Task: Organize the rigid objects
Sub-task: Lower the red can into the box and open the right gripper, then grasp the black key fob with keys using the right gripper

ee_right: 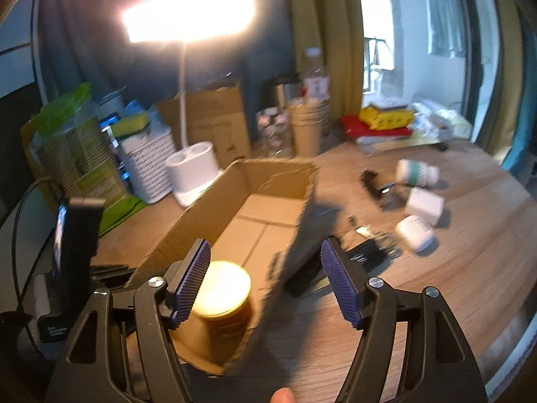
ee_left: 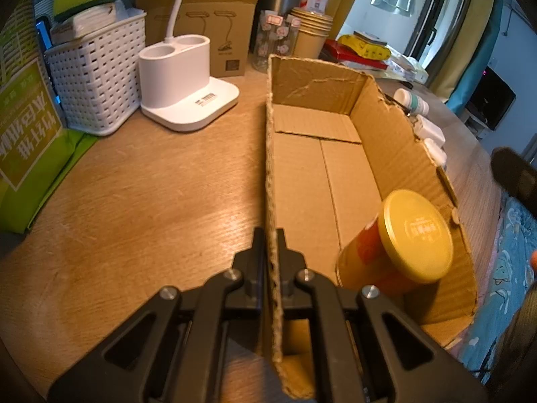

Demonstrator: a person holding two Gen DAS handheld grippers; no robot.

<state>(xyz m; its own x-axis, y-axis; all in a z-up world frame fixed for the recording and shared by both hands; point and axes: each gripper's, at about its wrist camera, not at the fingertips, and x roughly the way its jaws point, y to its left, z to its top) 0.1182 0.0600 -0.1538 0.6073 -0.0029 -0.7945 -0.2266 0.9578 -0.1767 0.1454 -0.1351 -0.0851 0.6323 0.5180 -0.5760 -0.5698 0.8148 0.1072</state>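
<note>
Far left on the wooden surface [ee_left: 141, 181], a white woven basket [ee_left: 100, 80] and the lamp base [ee_left: 188, 90] sit clear of the action. Moving in, the left gripper [ee_left: 270, 245] is pinched tight on the near wall of the cardboard box [ee_left: 319, 174] — by the look of it, to steady the box while things go in. Inside, at the near right corner, a yellow-lidded can [ee_left: 402, 245] stands a little tilted against the wall, one item apparently home. Above it the right gripper [ee_right: 265, 278] hangs with its ribbed pads spread wide and nothing between them — likely free for the next pick. Further right, outside the box, white bottles [ee_right: 416, 201] lie scattered on the surface beside small dark items, too blurred to name.
</note>
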